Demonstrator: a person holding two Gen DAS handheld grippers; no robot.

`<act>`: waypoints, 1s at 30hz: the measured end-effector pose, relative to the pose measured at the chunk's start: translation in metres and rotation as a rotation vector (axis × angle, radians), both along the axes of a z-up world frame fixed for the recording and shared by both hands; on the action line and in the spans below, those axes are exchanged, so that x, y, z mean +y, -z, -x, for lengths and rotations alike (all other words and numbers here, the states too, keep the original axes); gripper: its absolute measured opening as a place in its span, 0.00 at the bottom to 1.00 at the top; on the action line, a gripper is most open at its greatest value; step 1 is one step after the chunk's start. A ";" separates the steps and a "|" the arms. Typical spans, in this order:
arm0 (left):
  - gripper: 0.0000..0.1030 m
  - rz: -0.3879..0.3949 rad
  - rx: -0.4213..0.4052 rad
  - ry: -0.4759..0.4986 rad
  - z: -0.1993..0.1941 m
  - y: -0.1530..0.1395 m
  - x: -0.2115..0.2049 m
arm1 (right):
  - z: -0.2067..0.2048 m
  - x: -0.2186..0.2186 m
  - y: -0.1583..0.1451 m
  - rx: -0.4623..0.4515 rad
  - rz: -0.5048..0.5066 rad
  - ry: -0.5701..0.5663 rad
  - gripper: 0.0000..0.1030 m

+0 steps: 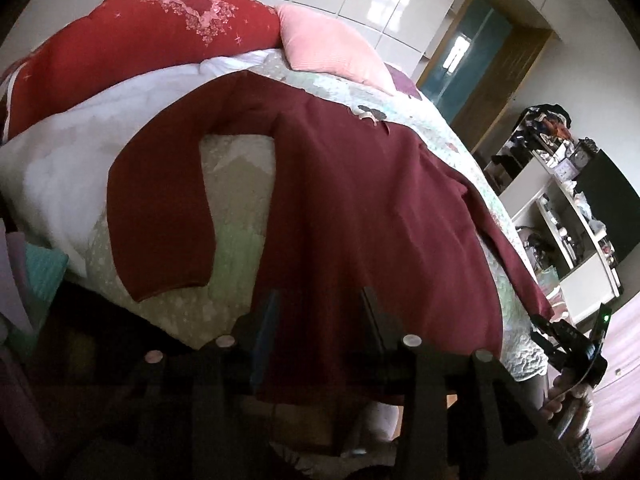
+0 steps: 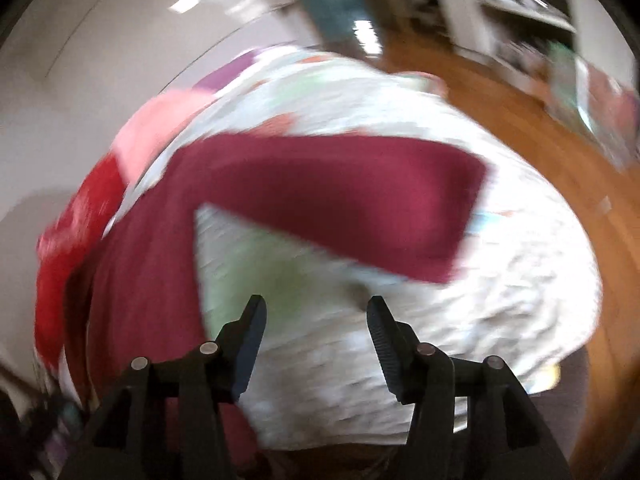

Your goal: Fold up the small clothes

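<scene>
The maroon sweater (image 1: 360, 200) lies flat on the quilted bed (image 1: 240, 184), body running away from the left gripper (image 1: 320, 300), whose part-open jaws straddle its near hem without pinching, while the right gripper (image 2: 316, 308), empty and open, hovers nearer the outstretched sleeve (image 2: 360, 200).

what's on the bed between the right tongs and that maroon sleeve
Only bare quilt. In the right wrist view, the open right tongs hover apart from the maroon sleeve; nothing else lies between them.

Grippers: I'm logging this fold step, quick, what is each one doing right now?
Left gripper: open above the maroon sweater, pads gripping nothing.
Right gripper: open, empty, over the quilt.
</scene>
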State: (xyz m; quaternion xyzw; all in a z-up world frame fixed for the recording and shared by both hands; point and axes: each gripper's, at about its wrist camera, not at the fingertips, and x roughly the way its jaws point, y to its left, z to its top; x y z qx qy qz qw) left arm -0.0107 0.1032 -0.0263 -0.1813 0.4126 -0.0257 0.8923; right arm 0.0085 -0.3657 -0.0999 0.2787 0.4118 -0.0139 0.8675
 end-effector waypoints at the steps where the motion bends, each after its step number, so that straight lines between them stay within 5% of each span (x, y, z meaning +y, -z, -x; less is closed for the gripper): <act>1: 0.39 0.005 0.005 0.002 -0.003 0.001 -0.001 | 0.002 -0.011 0.004 0.005 -0.021 0.036 0.56; 9: 0.39 -0.013 0.017 0.046 -0.002 0.002 -0.015 | -0.025 -0.047 0.016 -0.013 -0.233 0.187 0.71; 10: 0.39 -0.015 0.020 0.049 -0.003 0.002 -0.016 | -0.026 -0.046 0.013 -0.012 -0.210 0.180 0.69; 11: 0.39 -0.016 0.024 0.050 -0.005 0.003 -0.017 | -0.027 -0.042 0.006 -0.023 -0.148 0.163 0.50; 12: 0.39 -0.015 0.029 0.050 -0.006 0.003 -0.017 | -0.028 -0.039 -0.002 -0.034 -0.041 0.147 0.16; 13: 0.39 -0.013 0.030 0.048 -0.007 0.004 -0.017 | -0.029 -0.039 -0.007 -0.040 0.014 0.124 0.11; 17: 0.39 -0.011 0.035 0.045 -0.010 0.005 -0.015 | -0.032 -0.052 -0.022 -0.064 0.010 0.092 0.10; 21: 0.39 -0.025 0.023 0.044 -0.015 -0.001 -0.011 | -0.044 -0.069 -0.049 -0.097 0.113 0.120 0.09; 30: 0.45 0.003 -0.001 0.010 -0.016 -0.003 0.002 | -0.132 -0.105 -0.142 -0.146 0.461 0.280 0.08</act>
